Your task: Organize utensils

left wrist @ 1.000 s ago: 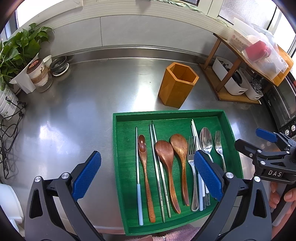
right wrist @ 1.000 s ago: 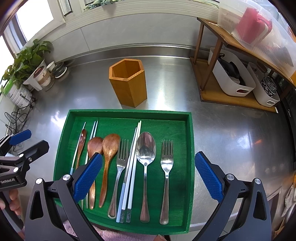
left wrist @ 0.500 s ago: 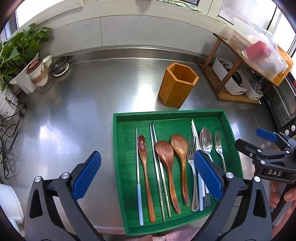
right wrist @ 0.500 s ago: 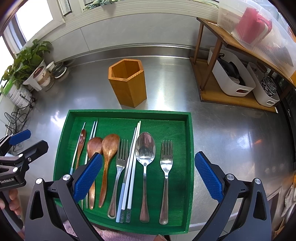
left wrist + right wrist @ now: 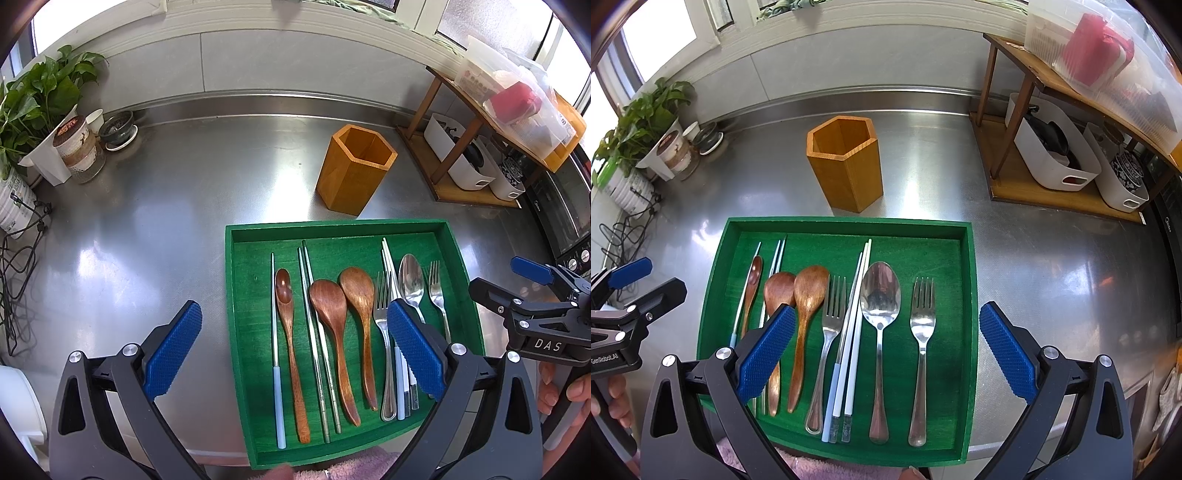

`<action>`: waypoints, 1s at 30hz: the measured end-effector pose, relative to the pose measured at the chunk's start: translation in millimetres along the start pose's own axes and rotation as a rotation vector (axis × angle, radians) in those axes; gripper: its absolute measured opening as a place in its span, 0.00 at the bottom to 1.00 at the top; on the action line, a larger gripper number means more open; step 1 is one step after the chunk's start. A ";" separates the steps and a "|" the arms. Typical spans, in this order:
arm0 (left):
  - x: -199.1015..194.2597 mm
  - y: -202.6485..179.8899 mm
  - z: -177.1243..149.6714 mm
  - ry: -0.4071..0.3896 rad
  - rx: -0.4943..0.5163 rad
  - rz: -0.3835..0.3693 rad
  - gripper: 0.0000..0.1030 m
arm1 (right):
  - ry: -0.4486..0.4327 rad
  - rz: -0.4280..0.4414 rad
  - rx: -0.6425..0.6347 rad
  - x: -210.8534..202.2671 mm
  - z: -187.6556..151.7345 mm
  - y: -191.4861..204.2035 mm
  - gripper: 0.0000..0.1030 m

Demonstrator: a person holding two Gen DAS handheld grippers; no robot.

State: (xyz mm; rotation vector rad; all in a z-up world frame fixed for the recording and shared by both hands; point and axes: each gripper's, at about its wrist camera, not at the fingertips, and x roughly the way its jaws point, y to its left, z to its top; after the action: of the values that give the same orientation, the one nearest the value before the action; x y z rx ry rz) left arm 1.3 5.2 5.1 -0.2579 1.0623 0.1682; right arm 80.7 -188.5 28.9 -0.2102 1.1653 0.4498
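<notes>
A green tray [image 5: 240,236] [image 5: 967,280] lies on the steel counter near the front edge. It holds several utensils side by side: wooden spoons [image 5: 327,299] [image 5: 810,288], metal forks [image 5: 922,321], a metal spoon [image 5: 880,291] [image 5: 410,275] and chopsticks [image 5: 855,325] [image 5: 273,295]. A hexagonal wooden holder [image 5: 354,170] [image 5: 846,162] stands upright and empty just behind the tray. My left gripper [image 5: 295,343] is open and empty above the tray's left part. My right gripper [image 5: 886,343] is open and empty above the tray's right part.
A potted plant [image 5: 33,99], a paper cup [image 5: 79,147] and a small metal dish [image 5: 118,125] stand at the back left, with cables [image 5: 14,266] at the left edge. A wooden rack [image 5: 1015,177] with white bins [image 5: 1052,155] stands at the right.
</notes>
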 end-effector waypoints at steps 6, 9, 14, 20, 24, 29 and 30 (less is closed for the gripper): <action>1.9 1.2 -0.5 0.008 0.002 -0.011 0.92 | 0.017 -0.011 0.011 4.6 -0.4 -4.0 0.96; 4.4 3.2 -0.2 0.025 -0.007 -0.013 0.92 | 0.033 0.025 0.045 6.1 -0.8 -10.1 0.96; 7.7 5.8 1.7 0.061 -0.007 0.003 0.92 | 0.093 0.059 0.066 14.4 -2.4 -18.2 0.93; 29.9 16.6 2.8 0.210 -0.048 -0.105 0.75 | 0.263 0.030 0.037 47.2 -2.3 -29.9 0.66; 53.7 19.7 -5.2 0.332 -0.067 -0.148 0.50 | 0.355 0.029 0.031 67.5 -8.2 -35.6 0.49; 80.8 17.9 -17.4 0.437 -0.040 -0.140 0.34 | 0.458 0.020 0.007 88.1 -17.6 -33.6 0.32; 84.2 18.6 -18.0 0.445 -0.031 -0.121 0.33 | 0.468 0.018 0.003 90.1 -18.7 -33.0 0.30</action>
State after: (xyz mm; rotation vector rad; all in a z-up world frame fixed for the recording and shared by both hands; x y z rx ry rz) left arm 21.7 18.9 -79.5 -0.3980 1.4812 0.0163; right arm 108.6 -204.3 -63.6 -0.3130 1.6270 0.4265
